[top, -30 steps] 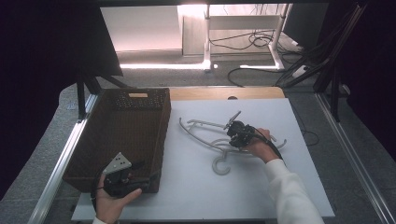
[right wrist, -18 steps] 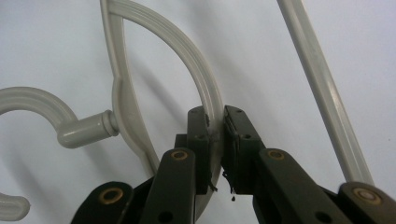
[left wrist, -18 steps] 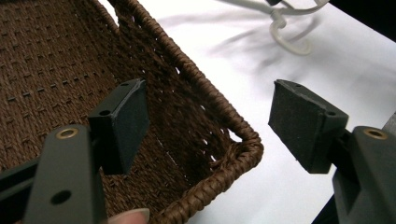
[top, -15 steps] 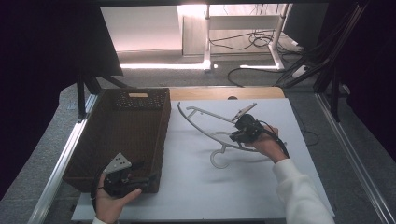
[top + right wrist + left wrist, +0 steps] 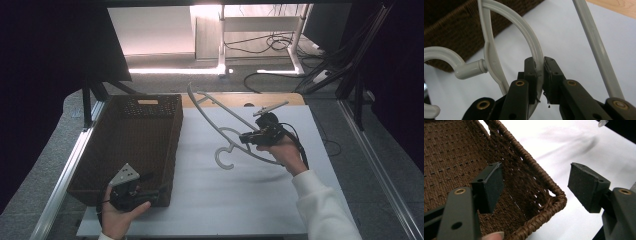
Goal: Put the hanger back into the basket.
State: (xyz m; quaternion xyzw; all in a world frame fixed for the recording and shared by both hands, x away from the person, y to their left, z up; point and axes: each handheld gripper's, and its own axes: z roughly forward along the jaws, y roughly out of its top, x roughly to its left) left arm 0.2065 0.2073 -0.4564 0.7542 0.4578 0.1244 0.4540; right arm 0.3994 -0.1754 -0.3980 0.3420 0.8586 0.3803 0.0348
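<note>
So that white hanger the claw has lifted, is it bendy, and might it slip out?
The hanger probably stays stiff: held by one thin arm in the right claw, it keeps its shape tilted above the table. It looks like light, smooth plastic, so it could pivot or slide between the pads. Its hook might snag the wicker basket.

No legible text, labels, brands, numbers or signs in any view. Checked: wicker basket (image 5: 131, 141), plain weave, no tag readable. Pale hanger (image 5: 227, 131), no moulded lettering discernible. Gripper bodies and pads, unmarked. White sheet (image 5: 240, 190) covering the tabletop, blank.
</note>
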